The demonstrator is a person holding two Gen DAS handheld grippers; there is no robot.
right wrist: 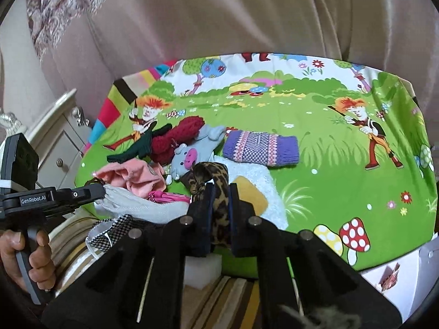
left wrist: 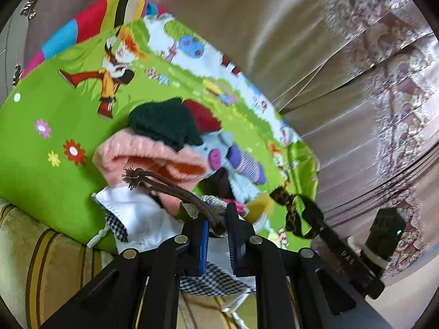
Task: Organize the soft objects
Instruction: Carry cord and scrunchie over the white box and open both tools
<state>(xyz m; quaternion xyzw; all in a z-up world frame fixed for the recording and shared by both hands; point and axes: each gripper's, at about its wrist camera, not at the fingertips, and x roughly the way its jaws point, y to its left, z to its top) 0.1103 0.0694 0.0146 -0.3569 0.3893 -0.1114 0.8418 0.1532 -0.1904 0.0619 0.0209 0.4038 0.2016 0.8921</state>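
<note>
Left gripper point(left wrist: 218, 226) clamps a brown drawstring point(left wrist: 175, 192); right gripper point(right wrist: 219, 205) clamps a leopard-print band point(right wrist: 216, 189).

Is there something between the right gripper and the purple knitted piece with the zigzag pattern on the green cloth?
Yes. The right gripper is shut on a leopard-print fabric band, so it is occupied. Between it and the purple knitted piece lie a white fluffy towel and a yellow sponge-like block.
</note>
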